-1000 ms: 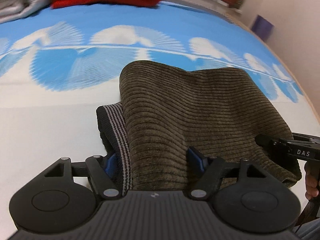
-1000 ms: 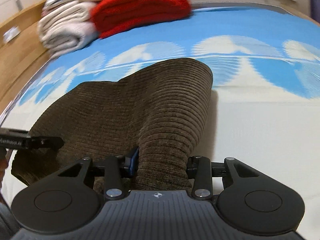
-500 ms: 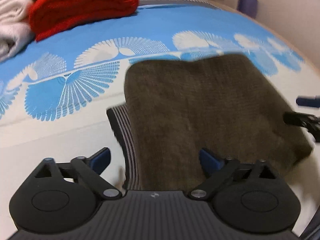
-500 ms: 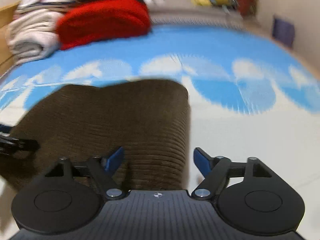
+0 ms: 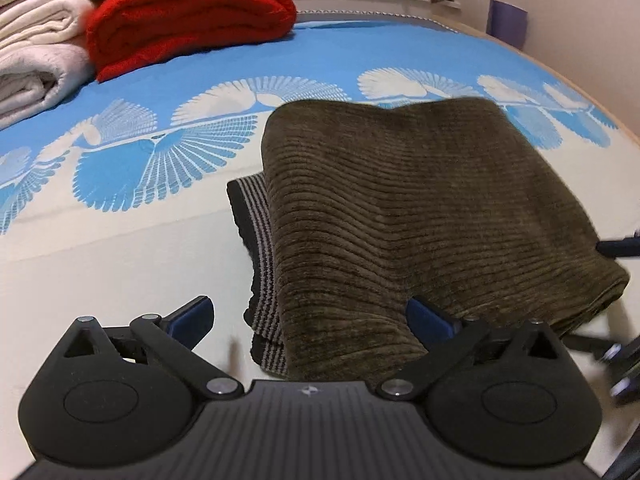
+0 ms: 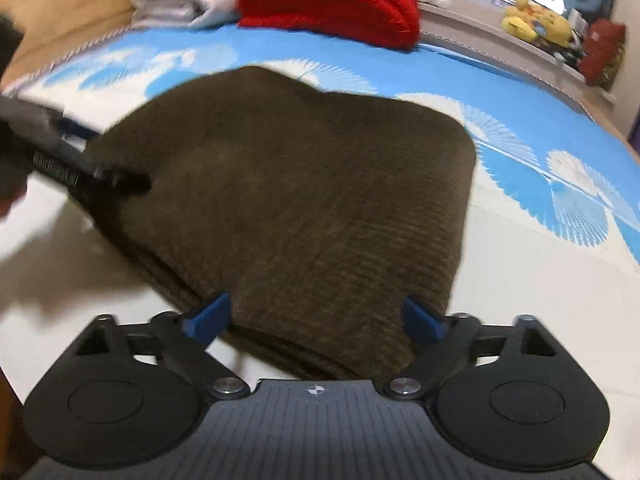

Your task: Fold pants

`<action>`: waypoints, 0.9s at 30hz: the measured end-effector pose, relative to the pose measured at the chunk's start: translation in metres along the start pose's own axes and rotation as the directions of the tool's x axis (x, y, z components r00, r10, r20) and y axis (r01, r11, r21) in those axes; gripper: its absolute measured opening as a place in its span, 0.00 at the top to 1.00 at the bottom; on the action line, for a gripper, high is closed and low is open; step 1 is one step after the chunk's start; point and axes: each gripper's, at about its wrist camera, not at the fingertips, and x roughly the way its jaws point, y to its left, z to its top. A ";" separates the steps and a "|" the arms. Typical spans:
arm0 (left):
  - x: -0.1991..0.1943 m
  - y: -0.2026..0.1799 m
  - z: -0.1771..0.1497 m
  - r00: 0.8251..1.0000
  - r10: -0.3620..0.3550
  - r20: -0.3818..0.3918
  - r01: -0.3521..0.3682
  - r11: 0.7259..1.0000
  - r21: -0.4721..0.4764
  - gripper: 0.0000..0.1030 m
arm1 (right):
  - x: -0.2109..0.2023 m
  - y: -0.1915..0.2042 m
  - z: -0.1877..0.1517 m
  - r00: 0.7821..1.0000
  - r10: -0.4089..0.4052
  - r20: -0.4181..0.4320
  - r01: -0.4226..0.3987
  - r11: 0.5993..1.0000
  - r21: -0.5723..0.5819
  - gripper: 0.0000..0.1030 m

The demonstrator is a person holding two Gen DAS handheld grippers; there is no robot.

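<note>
Folded brown corduroy pants point(image 5: 420, 208) are seen lying near the bed's point(image 5: 100, 280) front edge, released, as the left hand-held gripper point(image 5: 310, 318) is spread wide and the right hand-held gripper's point(image 6: 316, 318) jaws are opening.

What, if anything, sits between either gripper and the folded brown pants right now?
Nothing visible does. The left gripper and the right gripper both hang right over the near edge of the pants, pads off the cloth; the right jaws are opening. The red blanket lies far behind.
</note>
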 end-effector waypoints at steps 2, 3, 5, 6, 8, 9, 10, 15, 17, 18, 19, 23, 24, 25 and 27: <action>-0.011 -0.004 0.003 0.999 -0.036 -0.008 0.036 0.999 0.010 0.00 | -0.006 0.014 0.000 0.998 -0.056 0.005 0.056 0.995 -0.087 0.07; -0.020 -0.007 0.003 0.999 -0.050 -0.005 0.050 0.999 0.014 0.00 | -0.012 0.017 0.001 0.998 -0.060 0.016 0.062 0.994 -0.089 0.07; -0.043 -0.016 -0.002 0.998 -0.062 0.020 0.061 0.998 0.029 0.00 | -0.029 0.020 0.002 0.997 -0.055 0.049 0.057 0.998 -0.039 0.07; -0.054 -0.022 -0.005 0.998 -0.058 0.032 0.056 0.997 0.043 0.00 | -0.039 0.021 0.003 0.995 -0.063 0.073 0.064 0.998 -0.005 0.07; -0.079 -0.033 -0.018 0.997 -0.039 0.066 0.033 0.995 0.090 0.00 | -0.060 0.027 0.001 0.989 -0.090 0.119 0.085 0.995 0.052 0.04; -0.090 -0.035 -0.029 0.995 -0.038 0.093 0.028 0.995 0.098 0.00 | -0.070 0.028 -0.002 0.985 -0.105 0.138 0.092 0.991 0.093 0.03; -0.099 -0.035 -0.041 0.993 -0.045 0.112 0.036 0.996 0.079 0.00 | -0.080 0.027 -0.009 0.982 -0.113 0.153 0.091 0.985 0.145 0.02; -0.101 -0.022 -0.096 0.997 -0.064 0.034 0.067 0.992 -0.106 0.00 | -0.096 0.035 -0.051 0.985 -0.127 0.113 0.054 0.864 0.500 0.01; -0.087 -0.023 -0.104 1.000 -0.009 -0.012 0.008 0.995 -0.100 0.00 | -0.095 0.043 -0.055 0.984 -0.124 0.130 0.035 0.844 0.536 0.01; -0.084 -0.024 -0.103 1.000 0.000 -0.023 -0.003 0.996 -0.094 0.00 | -0.093 0.051 -0.055 0.980 -0.149 0.130 0.057 0.841 0.538 0.01; -0.084 -0.024 -0.101 1.000 -0.024 -0.010 0.023 0.996 -0.087 0.00 | -0.091 0.057 -0.056 0.973 -0.197 0.119 0.103 0.836 0.539 0.01; -0.091 -0.027 -0.101 0.996 -0.064 0.057 0.067 0.995 -0.069 0.00 | -0.073 0.062 -0.053 0.950 -0.308 0.057 0.228 0.806 0.546 0.01; -0.090 -0.027 -0.102 0.996 -0.065 0.056 0.068 0.996 -0.056 0.00 | -0.071 0.063 -0.051 0.949 -0.309 0.067 0.226 0.810 0.541 0.01; -0.089 -0.028 -0.103 0.996 -0.067 0.051 0.070 0.996 -0.049 0.00 | -0.069 0.064 -0.049 0.943 -0.324 0.072 0.237 0.811 0.535 0.01; -0.087 -0.028 -0.102 0.997 -0.068 0.046 0.071 0.996 -0.061 0.00 | -0.067 0.065 -0.049 0.935 -0.346 0.076 0.257 0.812 0.524 0.01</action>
